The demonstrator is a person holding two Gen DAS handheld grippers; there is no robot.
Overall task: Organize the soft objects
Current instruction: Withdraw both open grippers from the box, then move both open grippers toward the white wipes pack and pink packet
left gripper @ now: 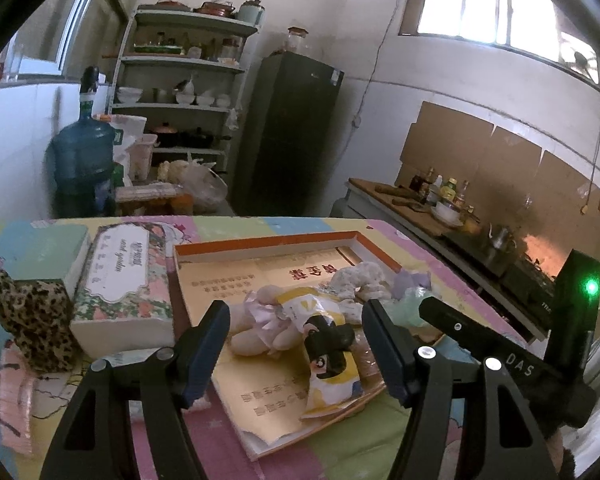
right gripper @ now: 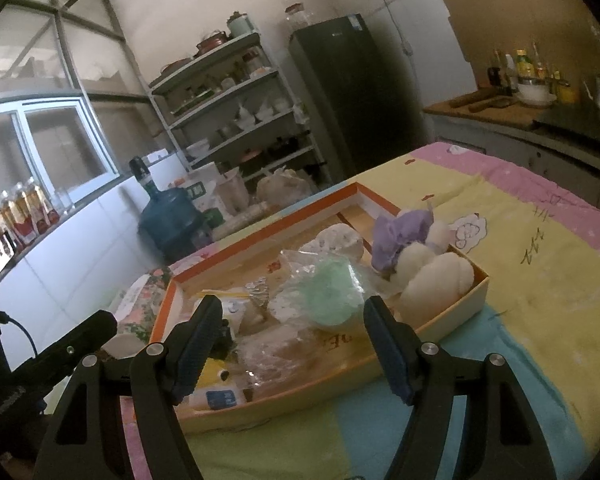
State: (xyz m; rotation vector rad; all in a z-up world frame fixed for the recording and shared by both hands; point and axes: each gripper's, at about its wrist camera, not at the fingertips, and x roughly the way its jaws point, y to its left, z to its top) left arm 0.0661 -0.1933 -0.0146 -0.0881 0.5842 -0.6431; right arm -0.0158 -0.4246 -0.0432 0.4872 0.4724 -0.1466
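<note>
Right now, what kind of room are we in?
Most likely a home kitchen. A dark fridge stands beside an open shelf rack stacked with bowls and pots, and a counter along the wall carries condiment bottles and a kettle. The work surface is a table under a pastel cloth.

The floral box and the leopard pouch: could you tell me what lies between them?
Nothing: in the left wrist view the floral box and leopard pouch sit side by side.

In the left wrist view, the black left gripper fingers [left gripper: 206, 354] cover the near left corner of the orange-rimmed shallow cardboard tray [left gripper: 260, 242]. The print on the floral tissue box [left gripper: 120, 276] is too small to read. In the right wrist view, crumpled clear plastic wrap [right gripper: 268, 356] blurs whatever lies beneath it, and the picture's left edge cuts off the row of amber bottles [right gripper: 20, 208].
</note>
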